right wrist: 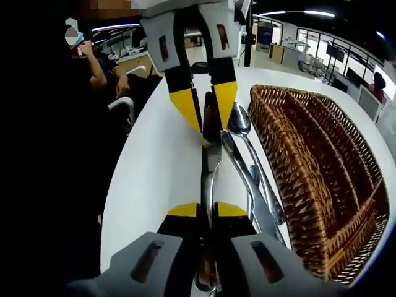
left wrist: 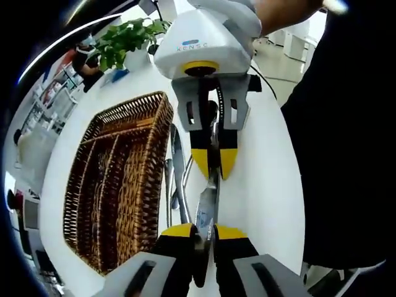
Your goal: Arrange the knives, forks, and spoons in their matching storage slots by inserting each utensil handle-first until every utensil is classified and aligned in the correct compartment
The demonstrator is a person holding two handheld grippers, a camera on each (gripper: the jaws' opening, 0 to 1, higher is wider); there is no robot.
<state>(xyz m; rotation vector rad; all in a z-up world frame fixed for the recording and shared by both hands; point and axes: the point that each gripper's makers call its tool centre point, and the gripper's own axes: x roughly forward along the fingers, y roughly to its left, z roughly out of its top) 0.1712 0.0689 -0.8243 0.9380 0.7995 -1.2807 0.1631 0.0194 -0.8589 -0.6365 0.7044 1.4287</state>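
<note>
Both grippers are on one utensil here, a knife (right wrist: pixel 210 162) stretched between them above the white table (right wrist: pixel 158 167). In the right gripper view, the right gripper (right wrist: pixel 206 213) is clenched on one end of the knife, its yellow tips pinched tight against the metal, while the left gripper (right wrist: pixel 206 108) comes down from the top and clamps the far end. Flip to the left gripper view and it's the mirror: the left gripper (left wrist: pixel 205 232) is closed on the knife (left wrist: pixel 206 207) at the bottom, the right gripper (left wrist: pixel 212 162) gripping it from above.

Just beside the held knife, loose utensils lie on the table: a spoon (right wrist: pixel 240 120) with its bowl near the left gripper's tips, and more cutlery (right wrist: pixel 257 198) alongside it. The wicker tray (right wrist: pixel 297 154) sits just past them, its long compartments running parallel to the knife. A potted plant (left wrist: pixel 127 40) stands beyond the tray's far end.
</note>
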